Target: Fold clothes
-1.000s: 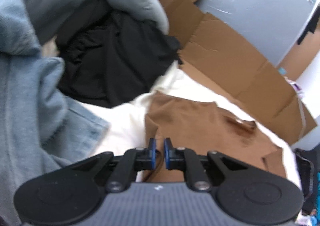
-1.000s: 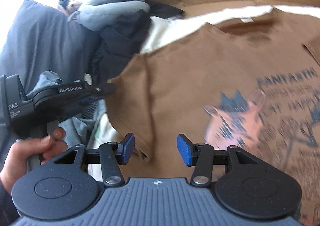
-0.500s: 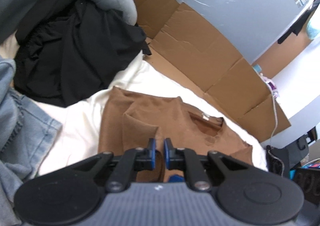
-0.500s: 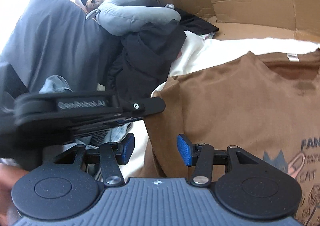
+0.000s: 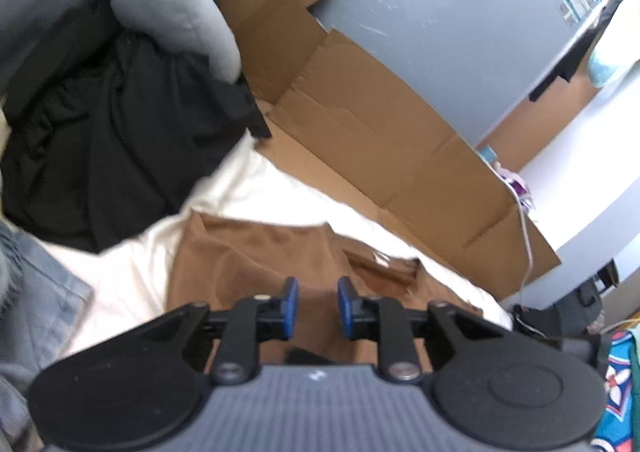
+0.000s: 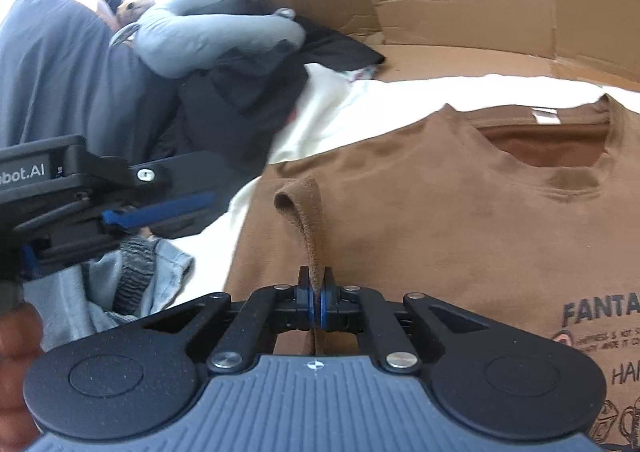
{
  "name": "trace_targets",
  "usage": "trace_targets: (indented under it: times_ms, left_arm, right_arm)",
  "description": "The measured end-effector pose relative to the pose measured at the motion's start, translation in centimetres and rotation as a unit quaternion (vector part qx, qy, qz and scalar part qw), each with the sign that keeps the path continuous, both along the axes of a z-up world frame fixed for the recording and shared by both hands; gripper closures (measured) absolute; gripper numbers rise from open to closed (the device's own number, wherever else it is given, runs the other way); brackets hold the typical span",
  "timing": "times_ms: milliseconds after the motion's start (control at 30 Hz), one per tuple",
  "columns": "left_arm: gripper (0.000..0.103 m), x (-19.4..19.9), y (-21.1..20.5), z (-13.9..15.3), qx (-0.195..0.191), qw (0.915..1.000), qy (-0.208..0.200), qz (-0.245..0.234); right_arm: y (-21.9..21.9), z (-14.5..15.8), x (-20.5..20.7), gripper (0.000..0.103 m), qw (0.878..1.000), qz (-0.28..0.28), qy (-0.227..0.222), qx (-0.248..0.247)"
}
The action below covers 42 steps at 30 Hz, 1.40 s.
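Observation:
A brown T-shirt [image 6: 440,212] with a dark print lies face up on a white sheet [image 6: 360,108]. My right gripper [image 6: 316,284] is shut on a raised fold of its left sleeve, which stands up as a narrow ridge. In the left wrist view the same brown T-shirt [image 5: 248,252] lies below my left gripper [image 5: 314,292]. The left jaws are opening, and nothing sits between the blue pads. The left gripper [image 6: 160,208] also shows in the right wrist view, held by a hand [image 6: 16,352] just left of the shirt's edge.
A black garment [image 5: 100,152] and a grey pillow [image 5: 172,4] are piled at the back left. Denim [image 5: 40,312] lies at the near left. Flattened cardboard [image 5: 360,112] runs along the far side of the sheet, with a grey panel behind it.
The right jaws have closed on a pinched fold of the brown sleeve. The left jaws have parted, and the fold that rose to them has dropped away.

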<state>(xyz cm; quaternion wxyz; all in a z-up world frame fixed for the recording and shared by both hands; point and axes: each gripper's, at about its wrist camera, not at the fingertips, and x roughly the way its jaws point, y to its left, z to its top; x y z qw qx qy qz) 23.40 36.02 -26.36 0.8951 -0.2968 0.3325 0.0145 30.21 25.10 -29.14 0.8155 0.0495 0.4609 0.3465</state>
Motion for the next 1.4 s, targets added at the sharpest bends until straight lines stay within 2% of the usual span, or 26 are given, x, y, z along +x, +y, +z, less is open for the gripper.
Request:
trace_targets:
  times_ms: [133, 233, 267, 333, 367, 467, 633, 700, 867, 933, 967, 1000, 1067, 1200, 1400]
  left_arm:
    - [0.08, 1.0, 0.8, -0.1, 0.043, 0.9987, 0.022, 0.016]
    - [0.08, 1.4, 1.5, -0.4, 0.058, 0.9974, 0.034, 0.027]
    - [0.079, 1.6, 1.7, -0.4, 0.063, 0.9969, 0.036, 0.03]
    - [0.077, 1.8, 2.0, -0.6, 0.078, 0.9956, 0.042, 0.033]
    - [0.076, 2.0, 2.1, -0.7, 0.086, 0.9947, 0.046, 0.033]
    - [0.074, 2.5, 2.8, -1.3, 0.097, 0.9929, 0.058, 0.037]
    - [0.072, 4.2, 3.9, -2.0, 0.113, 0.9899, 0.078, 0.035]
    - [0.068, 5.1, 4.1, -2.2, 0.121, 0.9884, 0.086, 0.034]
    - [0.066, 7.3, 4.3, -2.5, 0.117, 0.9878, 0.098, 0.031]
    - [0.064, 8.4, 3.9, -2.6, 0.126, 0.9866, 0.102, 0.017]
    - [0.064, 9.0, 3.8, -2.9, 0.13, 0.9853, 0.111, 0.011]
    - [0.064, 9.6, 3.6, -3.2, 0.132, 0.9838, 0.121, 0.005]
    - [0.064, 10.7, 3.2, -3.8, 0.138, 0.9802, 0.142, -0.009]
    - [0.066, 12.4, 2.5, -5.3, 0.175, 0.9671, 0.184, -0.016]
    - [0.079, 12.9, 3.8, -6.4, 0.159, 0.9672, 0.198, 0.016]
  right_arm:
    - [-0.8, -0.6, 0.6, 0.101, 1.0, -0.007, 0.009, 0.0]
    - [-1.5, -1.6, 1.3, 0.097, 0.999, -0.022, 0.034, 0.006]
    - [-1.8, -2.0, 1.7, 0.093, 0.998, -0.027, 0.047, 0.013]
    - [-2.5, -3.1, 2.3, 0.068, 0.997, -0.037, 0.066, 0.029]
    - [-3.0, -3.6, 2.7, 0.061, 0.996, -0.045, 0.073, 0.037]
    - [-4.1, -4.8, 3.8, 0.059, 0.992, -0.064, 0.094, 0.053]
    - [-5.0, -5.4, 5.4, 0.059, 0.989, -0.083, 0.104, 0.071]
    - [-5.1, -5.5, 5.9, 0.06, 0.988, -0.084, 0.105, 0.075]
    - [-5.3, -5.7, 6.8, 0.072, 0.988, -0.08, 0.111, 0.07]
    - [-5.4, -5.6, 6.8, 0.092, 0.989, -0.076, 0.109, 0.068]
    - [-5.4, -5.5, 6.7, 0.099, 0.989, -0.075, 0.108, 0.065]
    - [-5.5, -5.4, 6.6, 0.102, 0.99, -0.074, 0.106, 0.063]
    - [-5.7, -5.1, 6.4, 0.102, 0.99, -0.071, 0.1, 0.066]
    - [-5.9, -4.7, 6.3, 0.102, 0.991, -0.066, 0.093, 0.068]
    - [-6.1, -4.7, 6.0, 0.102, 0.991, -0.07, 0.094, 0.066]
